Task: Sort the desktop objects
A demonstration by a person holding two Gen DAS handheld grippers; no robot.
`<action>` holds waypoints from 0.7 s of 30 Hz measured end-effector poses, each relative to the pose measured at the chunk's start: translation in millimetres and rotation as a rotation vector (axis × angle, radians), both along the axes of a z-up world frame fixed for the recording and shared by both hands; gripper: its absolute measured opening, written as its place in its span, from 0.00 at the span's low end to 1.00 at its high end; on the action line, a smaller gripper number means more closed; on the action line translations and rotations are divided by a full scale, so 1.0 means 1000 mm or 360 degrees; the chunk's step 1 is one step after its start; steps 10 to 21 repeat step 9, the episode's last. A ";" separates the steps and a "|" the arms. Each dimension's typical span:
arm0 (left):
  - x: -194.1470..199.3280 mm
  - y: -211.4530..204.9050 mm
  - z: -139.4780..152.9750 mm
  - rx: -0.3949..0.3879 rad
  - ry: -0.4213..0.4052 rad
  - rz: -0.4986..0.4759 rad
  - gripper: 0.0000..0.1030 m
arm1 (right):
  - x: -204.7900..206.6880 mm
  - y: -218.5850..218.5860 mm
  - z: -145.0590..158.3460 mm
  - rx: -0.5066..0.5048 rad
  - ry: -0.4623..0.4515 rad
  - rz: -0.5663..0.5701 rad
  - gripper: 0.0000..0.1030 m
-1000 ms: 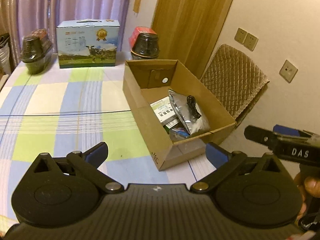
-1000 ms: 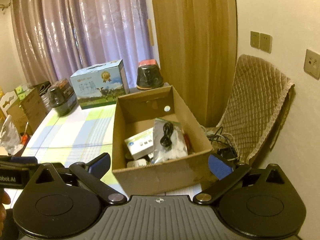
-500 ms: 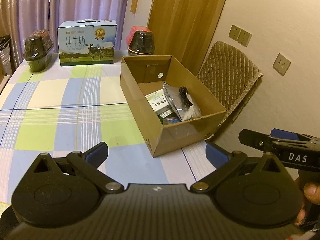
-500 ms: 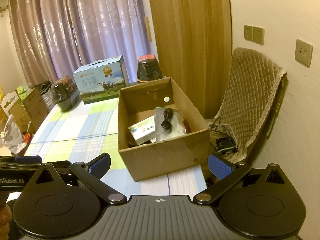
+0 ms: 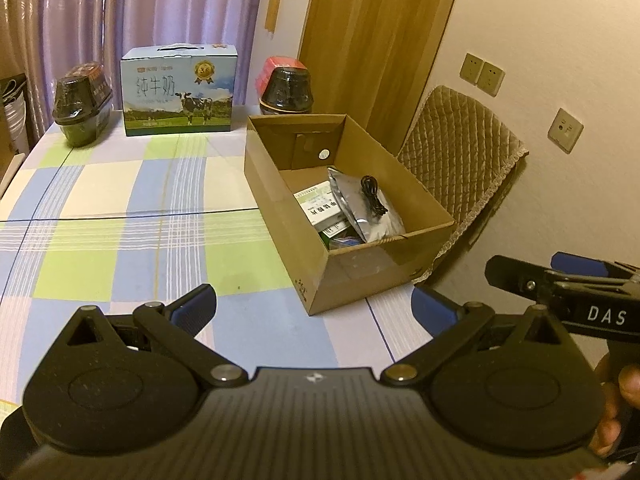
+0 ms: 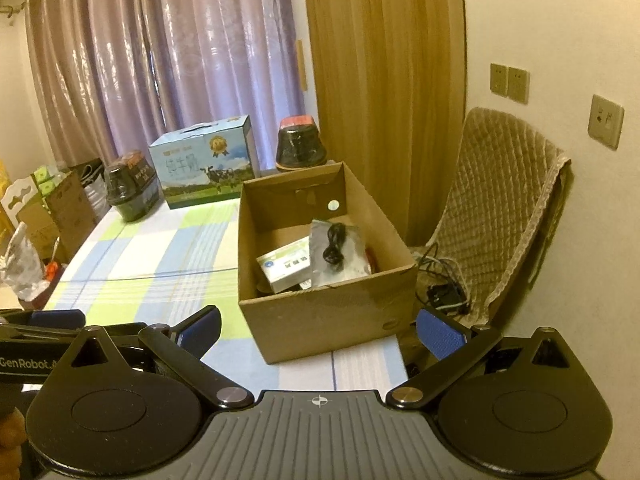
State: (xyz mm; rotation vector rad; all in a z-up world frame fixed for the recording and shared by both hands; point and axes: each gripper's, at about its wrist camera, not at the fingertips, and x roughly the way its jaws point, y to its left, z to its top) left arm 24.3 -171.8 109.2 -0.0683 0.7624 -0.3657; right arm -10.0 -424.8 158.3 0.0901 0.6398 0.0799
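Observation:
An open cardboard box (image 5: 408, 256) (image 6: 320, 320) stands at the right edge of the checked tablecloth (image 5: 120, 240). Inside lie a silver pouch (image 5: 380, 220) with a black coiled cable (image 5: 374, 200) (image 6: 336, 246) on top, and a white and green packet (image 5: 320, 208) (image 6: 286, 266). My left gripper (image 5: 316, 310) hovers open and empty over the near table, short of the box. My right gripper (image 6: 320, 330) is open and empty too, held in front of the box's near wall. It also shows from the side in the left wrist view as the right gripper (image 5: 560, 284).
A blue milk carton (image 5: 180, 92) and two dark wrapped jars (image 5: 82, 104) (image 5: 286, 90) stand along the far edge of the table. A quilted chair (image 6: 500, 208) with cables (image 6: 440, 288) on its seat is right of the box. Cartons and bags (image 6: 36, 232) sit left of the table.
Both grippers have drawn back and up from the box, which now looks smaller and farther away. Both stay open and empty, and the box contents have not moved.

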 end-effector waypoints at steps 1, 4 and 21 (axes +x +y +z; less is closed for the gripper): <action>0.000 0.001 0.000 -0.0002 -0.0005 0.0000 0.99 | 0.000 0.000 0.000 0.0001 0.0000 0.0000 0.98; 0.000 0.004 0.001 -0.0005 -0.0022 0.0017 0.99 | -0.001 0.000 -0.001 -0.0007 0.0001 -0.0001 0.98; 0.001 0.007 0.000 0.0005 -0.0020 0.0033 0.99 | 0.000 0.001 -0.002 -0.0013 0.0002 0.0002 0.98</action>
